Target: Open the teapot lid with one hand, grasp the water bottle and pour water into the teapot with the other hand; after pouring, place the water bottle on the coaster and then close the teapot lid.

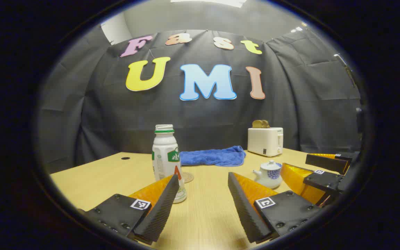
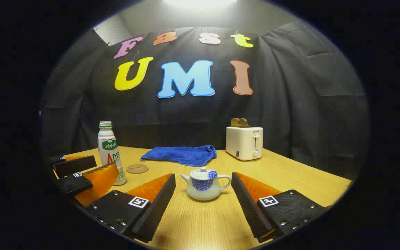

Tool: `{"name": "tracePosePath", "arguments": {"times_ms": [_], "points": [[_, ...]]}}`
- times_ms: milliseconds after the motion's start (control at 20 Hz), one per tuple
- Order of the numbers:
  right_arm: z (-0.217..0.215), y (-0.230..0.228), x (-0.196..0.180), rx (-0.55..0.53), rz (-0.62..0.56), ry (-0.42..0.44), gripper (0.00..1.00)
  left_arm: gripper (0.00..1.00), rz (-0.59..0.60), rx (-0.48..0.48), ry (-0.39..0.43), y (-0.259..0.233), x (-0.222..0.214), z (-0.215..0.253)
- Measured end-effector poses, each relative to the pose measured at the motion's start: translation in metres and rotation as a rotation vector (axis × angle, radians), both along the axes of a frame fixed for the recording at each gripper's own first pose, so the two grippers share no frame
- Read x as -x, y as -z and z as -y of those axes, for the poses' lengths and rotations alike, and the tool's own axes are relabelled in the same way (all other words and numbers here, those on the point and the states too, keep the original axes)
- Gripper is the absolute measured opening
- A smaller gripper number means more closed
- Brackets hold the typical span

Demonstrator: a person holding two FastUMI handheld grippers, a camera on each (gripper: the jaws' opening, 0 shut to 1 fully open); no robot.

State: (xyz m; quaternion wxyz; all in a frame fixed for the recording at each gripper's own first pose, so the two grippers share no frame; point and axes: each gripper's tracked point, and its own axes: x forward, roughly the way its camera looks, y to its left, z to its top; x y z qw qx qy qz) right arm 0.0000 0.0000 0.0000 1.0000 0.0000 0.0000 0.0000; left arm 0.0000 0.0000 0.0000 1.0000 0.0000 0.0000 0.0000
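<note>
Your left gripper (image 1: 203, 194) is level, low over the table (image 1: 207, 215), jaws spread, holding nothing; bottle (image 1: 166, 159) stands uncapped just past its left finger. Your right gripper (image 2: 203, 196) is level too, jaws spread, teapot (image 2: 204, 184) centred just ahead, lid (image 2: 203, 173) on. Coaster (image 2: 137, 168) beside the bottle. Further back: towel (image 2: 181, 154), toaster (image 2: 244, 142).

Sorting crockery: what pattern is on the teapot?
Teapot: white with blue floral patches; right gripper view.

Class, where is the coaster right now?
In the right gripper view, the coaster lies flat on the table, just right of the bottle and left of the blue cloth.
</note>
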Motion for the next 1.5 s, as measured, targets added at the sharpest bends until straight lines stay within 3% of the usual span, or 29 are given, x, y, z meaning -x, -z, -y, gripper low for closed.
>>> {"name": "tracePosePath", "arguments": {"times_ms": [100,150,350,450,750,950,1000,1100,1200,1250,1300,1400,1500], "points": [[0.002,0.000,0.000,0.000,0.000,0.008,0.99,0.94,0.001,-0.001,0.052,0.000,-0.001,0.010],[0.003,-0.001,0.000,0.001,0.000,0.019,0.99,0.97,0.001,0.001,0.042,0.000,-0.001,0.007],[0.003,0.000,0.000,-0.001,-0.005,0.018,0.99,0.90,-0.003,-0.001,-0.037,0.000,-0.003,-0.006],[0.001,0.003,-0.003,-0.002,-0.021,0.008,0.99,0.94,-0.002,-0.001,-0.044,0.000,-0.002,-0.007],[0.006,0.002,-0.010,-0.025,-0.050,0.005,0.99,0.94,-0.015,0.001,-0.045,0.002,-0.001,-0.015],[0.012,-0.019,-0.027,0.010,-0.027,0.008,0.91,0.94,-0.001,0.009,-0.058,-0.008,0.001,-0.023],[0.013,-0.019,-0.032,0.010,-0.036,0.010,0.81,0.94,-0.003,0.013,-0.057,-0.009,0.002,-0.024],[0.011,-0.022,-0.043,-0.004,-0.051,-0.012,0.72,0.94,0.002,0.021,-0.056,-0.015,0.004,-0.025],[0.012,-0.022,-0.055,0.006,-0.066,-0.015,0.68,0.94,0.009,0.023,-0.061,-0.017,0.005,-0.028],[0.011,-0.020,-0.060,0.012,-0.076,-0.019,0.68,0.99,0.008,0.025,-0.062,-0.017,0.005,-0.029],[0.011,-0.019,-0.065,0.017,-0.087,-0.022,0.68,0.94,0.006,0.027,-0.062,-0.016,0.004,-0.029],[0.008,-0.012,-0.074,0.029,-0.120,-0.033,0.68,0.94,-0.004,0.034,-0.058,-0.014,0.003,-0.028],[0.005,-0.005,-0.082,0.033,-0.142,-0.042,0.68,1.00,-0.009,0.036,-0.054,-0.012,0.003,-0.026]]}}
